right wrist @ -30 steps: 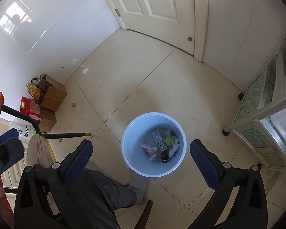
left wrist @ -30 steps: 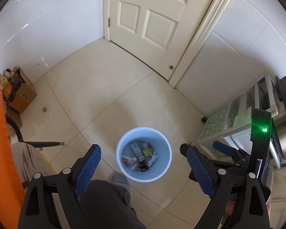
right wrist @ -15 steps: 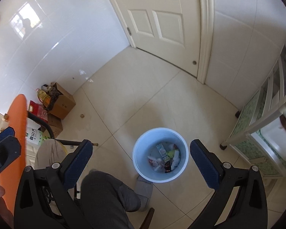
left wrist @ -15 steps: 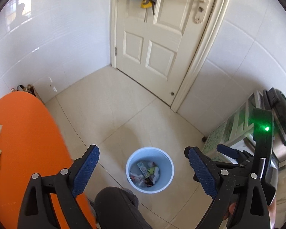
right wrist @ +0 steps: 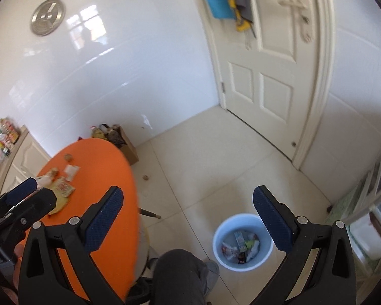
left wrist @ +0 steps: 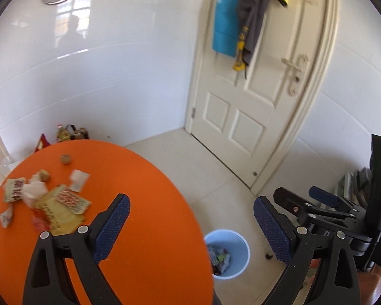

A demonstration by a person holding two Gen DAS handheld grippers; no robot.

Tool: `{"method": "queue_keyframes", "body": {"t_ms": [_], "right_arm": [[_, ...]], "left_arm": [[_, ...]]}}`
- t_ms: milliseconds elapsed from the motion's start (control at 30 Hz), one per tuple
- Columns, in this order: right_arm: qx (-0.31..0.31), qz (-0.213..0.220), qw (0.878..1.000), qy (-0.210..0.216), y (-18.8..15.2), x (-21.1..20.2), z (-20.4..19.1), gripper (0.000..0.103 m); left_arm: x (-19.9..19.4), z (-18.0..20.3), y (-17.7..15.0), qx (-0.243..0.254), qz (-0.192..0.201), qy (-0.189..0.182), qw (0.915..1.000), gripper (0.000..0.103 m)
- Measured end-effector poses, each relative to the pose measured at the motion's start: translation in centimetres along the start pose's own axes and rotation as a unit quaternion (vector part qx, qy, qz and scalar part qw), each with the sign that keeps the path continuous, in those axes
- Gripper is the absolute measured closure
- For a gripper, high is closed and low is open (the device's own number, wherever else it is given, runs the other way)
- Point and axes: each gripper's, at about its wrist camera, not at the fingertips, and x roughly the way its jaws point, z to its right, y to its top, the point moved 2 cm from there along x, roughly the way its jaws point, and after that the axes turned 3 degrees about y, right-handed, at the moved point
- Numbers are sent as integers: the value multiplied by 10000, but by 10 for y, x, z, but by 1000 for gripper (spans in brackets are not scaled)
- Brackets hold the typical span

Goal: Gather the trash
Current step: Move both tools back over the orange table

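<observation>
Left wrist view: left gripper (left wrist: 191, 221) is hanging wide, jaws just opening further, nothing between them; right gripper (right wrist: 188, 217) is gaping empty too. Trash (left wrist: 50, 198) is lying on the orange table (left wrist: 144, 216), bin (right wrist: 242, 241) standing on the floor beside.

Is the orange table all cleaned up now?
No, wrappers and crumpled scraps still lie on the orange table.

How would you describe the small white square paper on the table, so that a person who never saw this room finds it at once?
Start at the round orange table beside the white wall. On its far side lies a heap of trash, with a yellow and red wrapper nearest. The white square paper lies at the right edge of that heap, plain and flat with no print, while its neighbours are printed or crumpled.
</observation>
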Motion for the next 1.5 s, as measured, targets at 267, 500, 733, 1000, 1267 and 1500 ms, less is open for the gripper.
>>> {"method": "queue_keyframes", "body": {"t_ms": [267,500,733,1000,1267,1500], "right_arm": [[-758,476,9943,581,21,-28,-101,0],[-1300,732,9815,1199,24,-41,-185,0],[-1935,750,9660,1541,12,-44,-246,0],[-2328,267,9593,1579,-13,2,-281,0],[-2568,-641,9495,1682,-44,80,-305,0],[-2909,-1394,9211,2178,-80,135,-343,16]], "left_arm": [[-109,-75,-25,-510,746,586,9942,2],[-178,-115,-67,-922,1179,1267,9806,1],[-231,-148,-121,-1399,1369,1918,9617,1],[-196,-157,-131,-1740,992,2266,9532,1],[-120,-188,-112,-1979,389,2337,9512,1],[-43,-243,-69,-2039,-74,2373,9498,1]]}}
